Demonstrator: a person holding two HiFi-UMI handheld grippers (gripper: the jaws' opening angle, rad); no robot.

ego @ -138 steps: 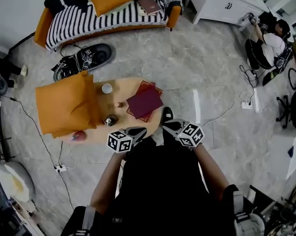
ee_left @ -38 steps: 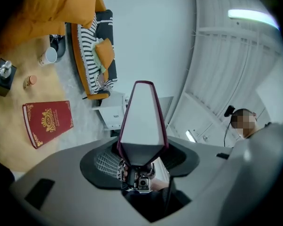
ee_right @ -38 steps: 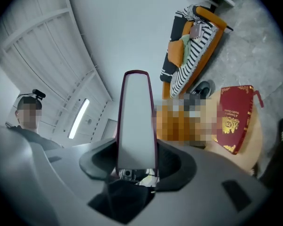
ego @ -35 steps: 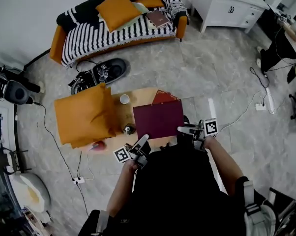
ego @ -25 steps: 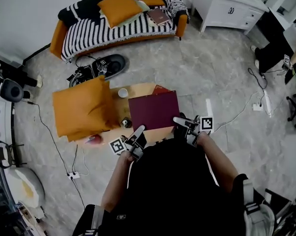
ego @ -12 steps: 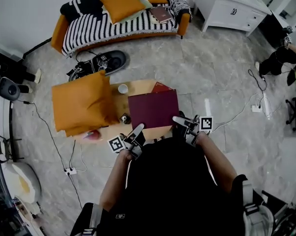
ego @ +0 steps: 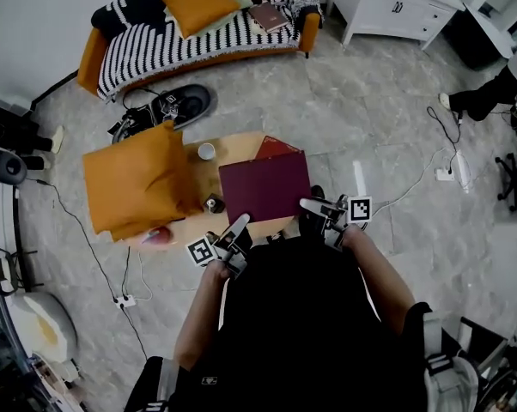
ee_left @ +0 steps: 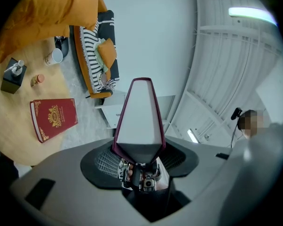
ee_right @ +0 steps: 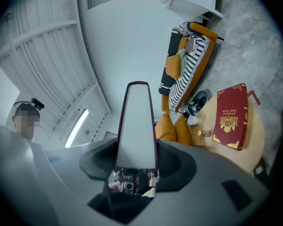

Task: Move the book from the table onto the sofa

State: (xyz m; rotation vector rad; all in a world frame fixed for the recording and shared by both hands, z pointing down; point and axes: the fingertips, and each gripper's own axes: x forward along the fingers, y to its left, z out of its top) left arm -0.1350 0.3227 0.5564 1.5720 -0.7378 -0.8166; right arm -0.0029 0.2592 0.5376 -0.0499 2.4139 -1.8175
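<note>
A large maroon book (ego: pixel 264 187) hangs level above the round wooden table (ego: pixel 233 148), held at its near edge by both grippers. My left gripper (ego: pixel 234 230) is shut on its near left corner and my right gripper (ego: pixel 314 206) on its near right corner. In the left gripper view the book's page edge (ee_left: pixel 138 117) runs out from between the jaws of my left gripper (ee_left: pixel 139 149); the right gripper view shows the same page edge (ee_right: pixel 137 126) in my right gripper (ee_right: pixel 137 161). The striped sofa (ego: pixel 198 37) stands far across the floor.
A red book (ego: pixel 276 147) with gold print (ee_left: pixel 54 118) (ee_right: pixel 231 117) lies on the table, with a white cup (ego: pixel 206 151) and a small bottle (ego: pixel 212 202). An orange cushion (ego: pixel 134 178) covers the table's left. Another book (ego: pixel 265 15) lies on the sofa. A white cabinet (ego: pixel 396 3) stands at the back right.
Since the earliest frame the maroon book has come off the red book and is up in both grippers. Over the last second it has hardly moved; only the view has shifted a little.
</note>
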